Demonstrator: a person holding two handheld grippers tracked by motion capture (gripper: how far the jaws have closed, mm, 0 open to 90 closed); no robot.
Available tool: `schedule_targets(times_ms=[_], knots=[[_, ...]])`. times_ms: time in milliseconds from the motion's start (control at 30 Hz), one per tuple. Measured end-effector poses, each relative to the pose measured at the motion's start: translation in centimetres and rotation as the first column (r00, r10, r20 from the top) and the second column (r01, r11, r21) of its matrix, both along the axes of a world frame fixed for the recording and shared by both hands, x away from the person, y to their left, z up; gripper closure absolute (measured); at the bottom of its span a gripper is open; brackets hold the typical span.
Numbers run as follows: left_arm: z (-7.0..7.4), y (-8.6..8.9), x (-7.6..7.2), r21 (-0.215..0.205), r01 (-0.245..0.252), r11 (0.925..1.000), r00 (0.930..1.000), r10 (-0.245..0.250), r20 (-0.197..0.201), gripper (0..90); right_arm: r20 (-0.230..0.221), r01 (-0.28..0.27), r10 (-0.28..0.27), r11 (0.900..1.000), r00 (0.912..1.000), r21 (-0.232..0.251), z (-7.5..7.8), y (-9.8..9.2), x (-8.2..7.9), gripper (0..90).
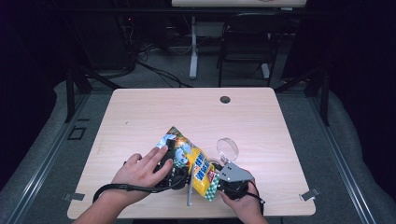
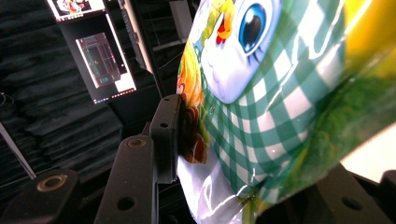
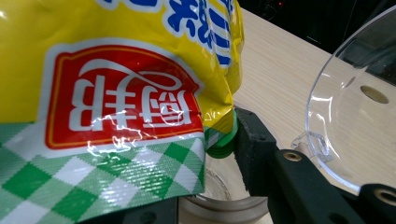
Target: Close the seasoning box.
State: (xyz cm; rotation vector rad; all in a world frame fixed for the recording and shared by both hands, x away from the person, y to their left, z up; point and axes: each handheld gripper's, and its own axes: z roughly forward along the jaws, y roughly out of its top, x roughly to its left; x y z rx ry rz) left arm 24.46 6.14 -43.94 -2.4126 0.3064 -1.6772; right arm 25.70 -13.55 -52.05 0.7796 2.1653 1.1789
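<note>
A yellow snack bag [image 1: 195, 163] with green-checked ends hangs tilted over the table's near middle, held between both grippers. My left gripper [image 1: 173, 163] is shut on its far, cartoon-printed end; in the left gripper view the bag [image 2: 280, 93] fills the gap and one black pad [image 2: 167, 133] presses its side. My right gripper [image 1: 223, 179] is shut on the near checked end [image 3: 116, 177], whose edge lies against the right finger [image 3: 254, 149]. The other finger is hidden under the bag.
A clear round plastic dish [image 1: 227, 148] lies on the wooden table [image 1: 261, 121] just beyond the right gripper and shows as a dish [image 3: 355, 116] close to its jaw. A cable hole [image 1: 225, 99] is at the far edge. A chair [image 1: 247, 37] stands behind.
</note>
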Motion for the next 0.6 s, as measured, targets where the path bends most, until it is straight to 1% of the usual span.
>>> schedule_targets(times_ms=[167,300,600], knots=[[0.12,-0.09,0.03,-0.006,0.002,1.0,1.0,-0.002,0.002,59.7,0.0,-0.001,0.001,1.0,1.0,0.003,0.03,-0.03,0.02,70.7],[0.17,-0.2,0.06,0.001,0.005,1.0,1.0,-0.005,0.003,59.7,-0.001,-0.002,0.002,1.0,1.0,0.003,0.01,-0.06,0.05,70.7],[0.21,-0.25,0.08,0.002,0.004,1.0,1.0,-0.004,0.001,59.7,-0.006,-0.009,0.009,1.0,0.9999,0.001,0.04,-0.14,0.11,70.7]])
